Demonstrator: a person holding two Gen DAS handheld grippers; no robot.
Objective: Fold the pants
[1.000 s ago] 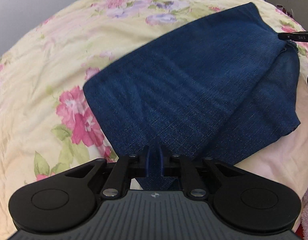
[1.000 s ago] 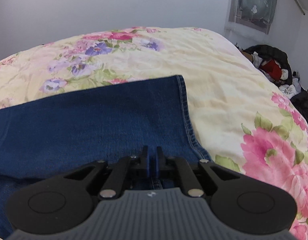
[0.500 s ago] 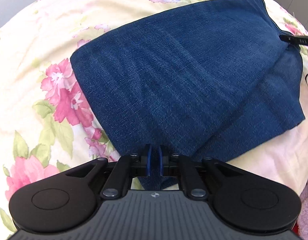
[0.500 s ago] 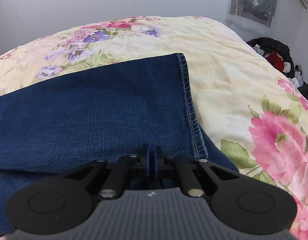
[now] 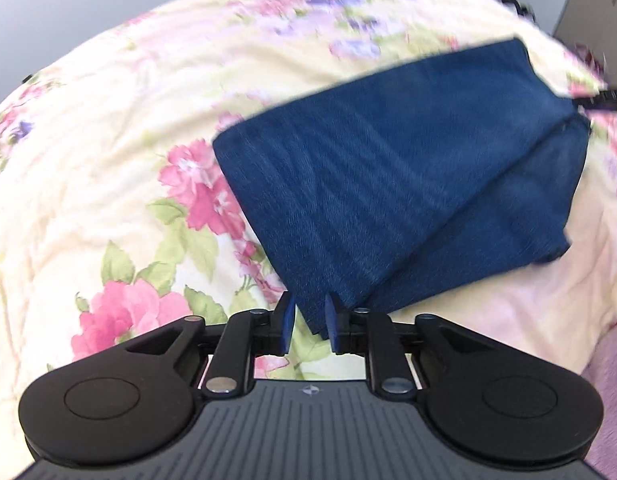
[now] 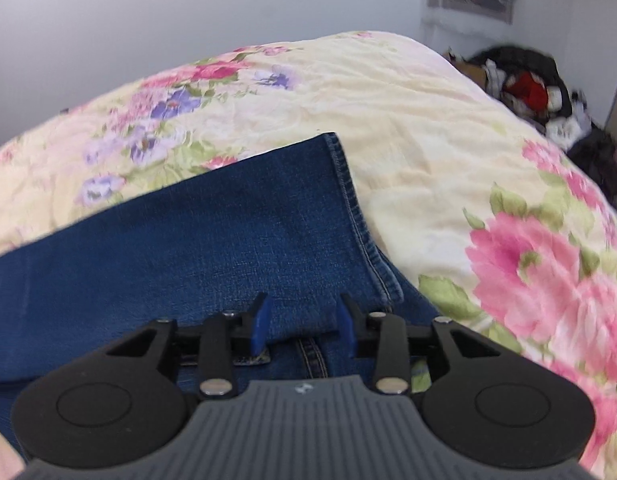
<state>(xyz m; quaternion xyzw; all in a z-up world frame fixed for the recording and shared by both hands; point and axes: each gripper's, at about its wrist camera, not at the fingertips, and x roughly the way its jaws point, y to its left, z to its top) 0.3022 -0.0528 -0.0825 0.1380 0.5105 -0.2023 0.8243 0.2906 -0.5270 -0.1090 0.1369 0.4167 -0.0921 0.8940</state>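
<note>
Dark blue denim pants (image 5: 392,184) lie folded in layers on a floral bedspread (image 5: 108,152). My left gripper (image 5: 310,326) is open, its blue pads on either side of the near corner of the fold without pinching it. In the right wrist view the pants (image 6: 196,248) show a stitched hem edge on top. My right gripper (image 6: 302,326) is open just above the hem end, with a lower layer showing under it. The right gripper's tip (image 5: 606,98) shows at the far right of the left wrist view.
The bedspread (image 6: 408,128) stretches around the pants on all sides. A pile of dark and red clothes (image 6: 532,88) lies beyond the bed's far right edge. A pale wall stands behind the bed. A purple fabric (image 5: 612,368) shows at the lower right.
Both grippers have opened and let go of the pants. The folded top layer now rests flat on the lower layers, and both grippers have drawn back a little.
</note>
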